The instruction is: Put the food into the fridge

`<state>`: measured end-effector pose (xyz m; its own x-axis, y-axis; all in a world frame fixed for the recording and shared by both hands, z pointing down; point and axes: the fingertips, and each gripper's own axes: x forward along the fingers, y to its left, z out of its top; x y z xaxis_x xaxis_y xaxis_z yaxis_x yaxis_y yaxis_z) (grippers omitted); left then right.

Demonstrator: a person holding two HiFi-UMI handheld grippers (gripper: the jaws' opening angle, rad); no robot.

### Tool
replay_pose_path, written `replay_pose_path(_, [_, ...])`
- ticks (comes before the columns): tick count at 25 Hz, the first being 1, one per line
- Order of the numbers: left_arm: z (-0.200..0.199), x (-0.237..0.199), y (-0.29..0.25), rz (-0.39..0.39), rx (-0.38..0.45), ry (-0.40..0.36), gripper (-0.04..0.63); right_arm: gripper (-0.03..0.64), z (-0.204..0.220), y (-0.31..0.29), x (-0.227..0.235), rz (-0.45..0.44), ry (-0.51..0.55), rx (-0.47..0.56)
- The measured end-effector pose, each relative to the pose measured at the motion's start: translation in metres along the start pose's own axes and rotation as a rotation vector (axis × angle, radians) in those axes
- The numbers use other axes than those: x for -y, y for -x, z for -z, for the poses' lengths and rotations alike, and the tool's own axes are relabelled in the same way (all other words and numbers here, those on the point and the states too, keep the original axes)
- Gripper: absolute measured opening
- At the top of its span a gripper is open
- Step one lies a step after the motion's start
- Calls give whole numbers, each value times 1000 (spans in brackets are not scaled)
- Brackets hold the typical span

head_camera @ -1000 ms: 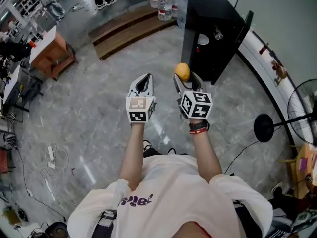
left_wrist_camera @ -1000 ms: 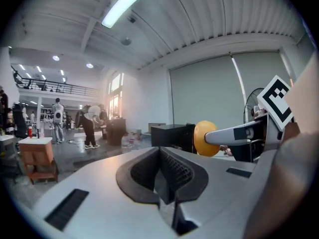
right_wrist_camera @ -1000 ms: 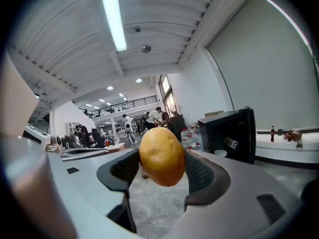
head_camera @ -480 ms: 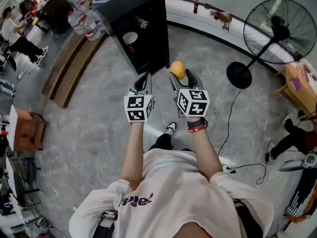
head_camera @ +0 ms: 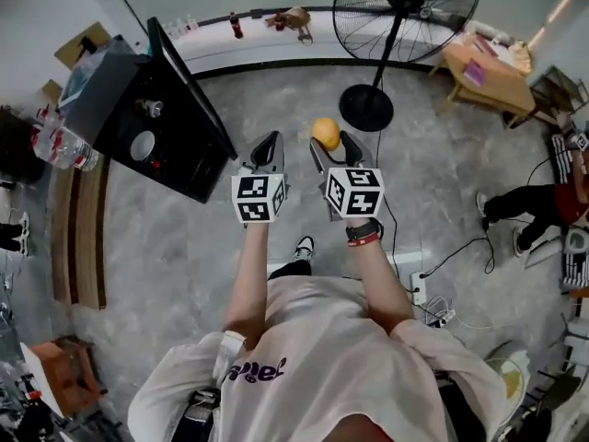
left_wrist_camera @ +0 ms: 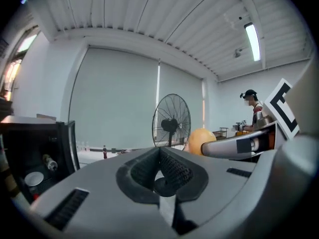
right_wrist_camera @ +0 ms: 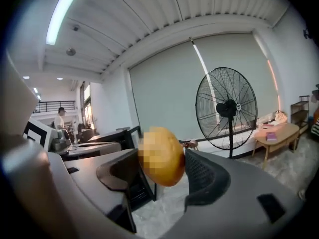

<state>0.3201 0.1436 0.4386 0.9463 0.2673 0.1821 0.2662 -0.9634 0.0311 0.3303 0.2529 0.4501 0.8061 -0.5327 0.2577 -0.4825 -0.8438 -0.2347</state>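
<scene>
Gripping an orange fruit [head_camera: 325, 132] with the right gripper [head_camera: 328, 143], left gripper [head_camera: 268, 145] pinched closed on nothing, above grey marbled floor [head_camera: 156, 247]; black fridge [head_camera: 152, 127] left, pedestal fan [head_camera: 405, 12] ahead.

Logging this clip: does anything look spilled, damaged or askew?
Nothing stands out. The orange fruit is clamped in the right gripper, the black fridge stands upright with its door open, and nothing is spilled.

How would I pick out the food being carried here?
Find the tall black pedestal fan by the far wall. Just this side of its round base, the right gripper holds a round orange-yellow fruit between its fingers. It is the only bright, round thing there; the left gripper beside it is shut and empty.
</scene>
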Motion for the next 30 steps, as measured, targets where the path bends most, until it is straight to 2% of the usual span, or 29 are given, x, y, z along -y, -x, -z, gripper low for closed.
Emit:
replay_pose_path(2, [-8, 2, -35, 34, -1, -6, 18, 302, -15, -19, 23, 31, -2, 10])
replay_pose_path(4, [-16, -12, -58, 35, 4, 0, 18, 302, -26, -41, 29, 35, 3, 13])
replay_pose_path(9, [-25, -75, -101, -17, 12, 22, 18, 302, -40, -111, 21, 2, 16, 0])
replay_pose_path(13, [-33, -129, -113, -71, 36, 40, 18, 302, -48, -165, 5, -54, 14, -26])
replay_pose_path(19, [-45, -216, -87, -197, 51, 55, 18, 302, -58, -223, -64, -185, 49, -37])
replay_pose_path(25, [-28, -270, -41, -338, 42, 86, 18, 302, -48, -259, -146, -333, 100, -79])
replay_pose_path(30, [-19, -312, -13, -469, 64, 142, 18, 302, -44, -288, -194, -472, 146, -108])
